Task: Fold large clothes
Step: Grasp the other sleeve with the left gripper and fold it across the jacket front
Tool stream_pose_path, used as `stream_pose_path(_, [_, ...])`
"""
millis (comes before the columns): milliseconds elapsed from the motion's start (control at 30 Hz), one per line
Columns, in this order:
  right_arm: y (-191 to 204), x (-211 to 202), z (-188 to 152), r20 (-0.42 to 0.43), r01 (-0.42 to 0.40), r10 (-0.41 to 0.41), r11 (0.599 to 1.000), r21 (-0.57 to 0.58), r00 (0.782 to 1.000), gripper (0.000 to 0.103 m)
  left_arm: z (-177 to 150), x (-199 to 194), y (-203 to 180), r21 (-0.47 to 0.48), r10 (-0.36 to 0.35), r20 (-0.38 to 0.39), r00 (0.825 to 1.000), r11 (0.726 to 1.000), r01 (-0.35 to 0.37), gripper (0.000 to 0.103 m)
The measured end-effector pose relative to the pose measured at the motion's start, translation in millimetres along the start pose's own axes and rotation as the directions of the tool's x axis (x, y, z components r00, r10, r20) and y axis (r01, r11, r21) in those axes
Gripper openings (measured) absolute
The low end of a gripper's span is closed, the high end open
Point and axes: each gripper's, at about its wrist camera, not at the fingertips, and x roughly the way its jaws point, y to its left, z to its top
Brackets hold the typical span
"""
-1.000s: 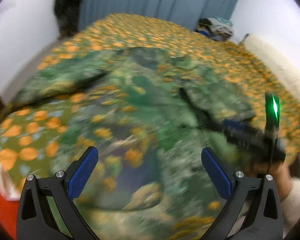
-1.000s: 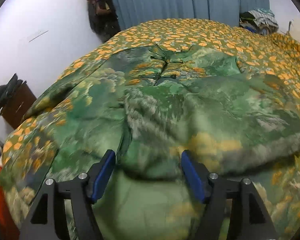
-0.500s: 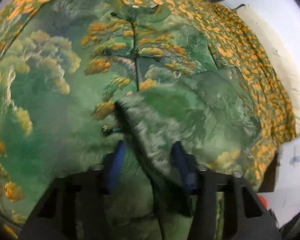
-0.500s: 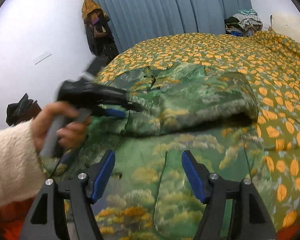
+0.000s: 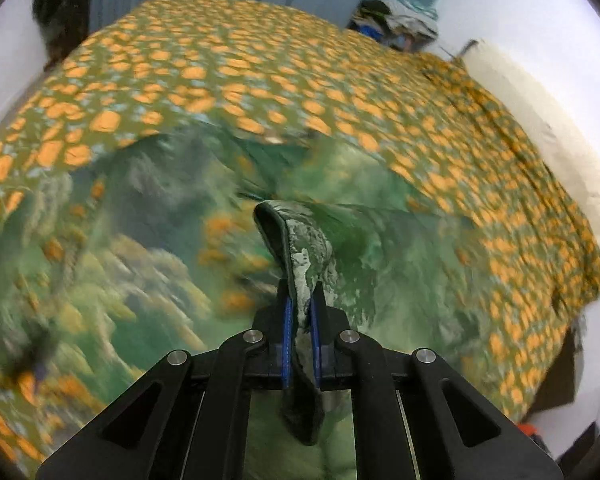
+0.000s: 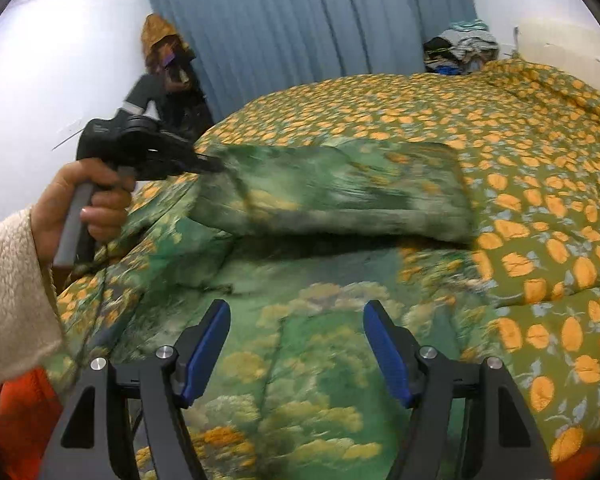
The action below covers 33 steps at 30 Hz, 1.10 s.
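Observation:
A large green padded jacket (image 6: 300, 344) with a tree and cloud print lies spread on the bed. My left gripper (image 5: 300, 312) is shut on the cuff of its sleeve (image 5: 300, 240). In the right wrist view the left gripper (image 6: 204, 166) holds that sleeve (image 6: 340, 196) lifted and folded across the jacket's body. My right gripper (image 6: 296, 344) is open and empty, low over the jacket's lower part. The jacket also shows blurred in the left wrist view (image 5: 140, 248).
The bed has an olive cover with orange flowers (image 6: 540, 200). A blue curtain (image 6: 320, 32) hangs behind. A pile of clothes (image 6: 464, 50) sits at the far right corner. Dark clothes hang on the wall (image 6: 168, 60) at the left. Something orange (image 6: 16, 420) lies by the bed's near left.
My left gripper has shut on the sleeve cuff and lifted it up and over the jacket. My right gripper stays open over the lower part.

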Motion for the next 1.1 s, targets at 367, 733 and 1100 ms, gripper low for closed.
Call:
stream_pose_path(367, [-61.3,94.3,115.6,-0.095,0.143,-0.147,0.989,-0.045,0.985,0.044,-23.4,54.6,56.5,-0.142,0.007,-0.058,0.998,0.990,-0.015,0.011])
stream_pose_path(733, [-80.2,207.8,103.4,-0.332,0.139,-0.177,0.981,-0.134,0.927,0.040,-48.0,71.7,59.6,-0.087,0.043,-0.052,0.998,0.995,-0.048,0.020])
stream_pose_path(1100, [-99.9,233.6,187.8,-0.267,0.167,-0.172,0.985,-0.041,0.948,0.040,-56.4,75.7,55.2,-0.053,0.066,-0.002,0.998,0.996,-0.067,0.021])
